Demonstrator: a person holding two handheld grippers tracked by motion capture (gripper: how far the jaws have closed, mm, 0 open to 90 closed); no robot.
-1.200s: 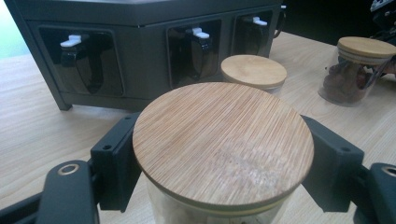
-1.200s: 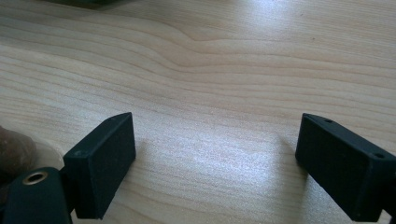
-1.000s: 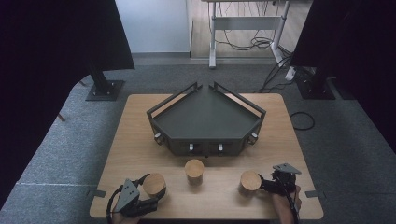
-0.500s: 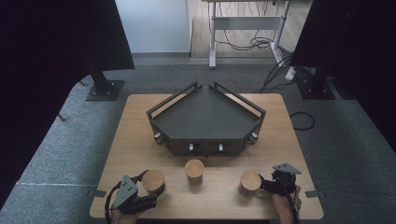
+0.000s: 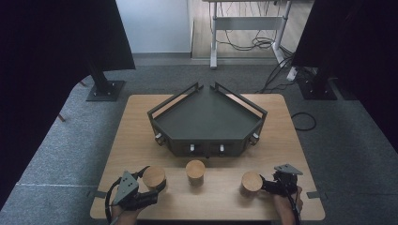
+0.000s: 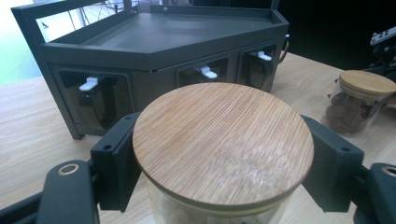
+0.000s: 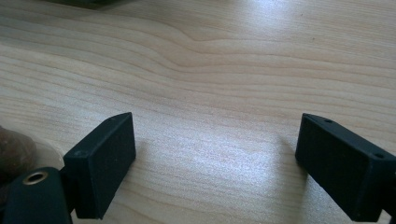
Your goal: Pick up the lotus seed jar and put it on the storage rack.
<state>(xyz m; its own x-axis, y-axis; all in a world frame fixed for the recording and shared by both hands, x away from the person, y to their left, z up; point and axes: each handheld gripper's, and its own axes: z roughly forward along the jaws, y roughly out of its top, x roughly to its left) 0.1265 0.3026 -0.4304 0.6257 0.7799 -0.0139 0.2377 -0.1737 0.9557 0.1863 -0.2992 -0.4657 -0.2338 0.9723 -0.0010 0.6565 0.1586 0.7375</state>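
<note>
Three glass jars with bamboo lids stand along the table's near edge. My left gripper (image 5: 155, 185) (image 6: 224, 170) is shut on the left jar (image 5: 154, 176) (image 6: 223, 140), its pads pressed on the glass just under the lid. The middle jar (image 5: 195, 169) (image 6: 358, 100) holds brown pieces and stands free. My right gripper (image 5: 265, 185) (image 7: 215, 158) is open over bare wood with nothing between its jaws, just right of the right jar (image 5: 252, 182). A brown patch of that jar (image 7: 14, 156) sits at the lower left of the right gripper view.
A dark corner-shaped shelf (image 5: 206, 119) (image 6: 154, 46) with low rails and white hooks on its front stands mid-table behind the jars. The wooden table (image 5: 136, 140) is bare to either side of it. Dark screens and stands surround the table.
My left gripper and the jar in it have shifted slightly away from the near edge. The right gripper and the other two jars have stayed put.
</note>
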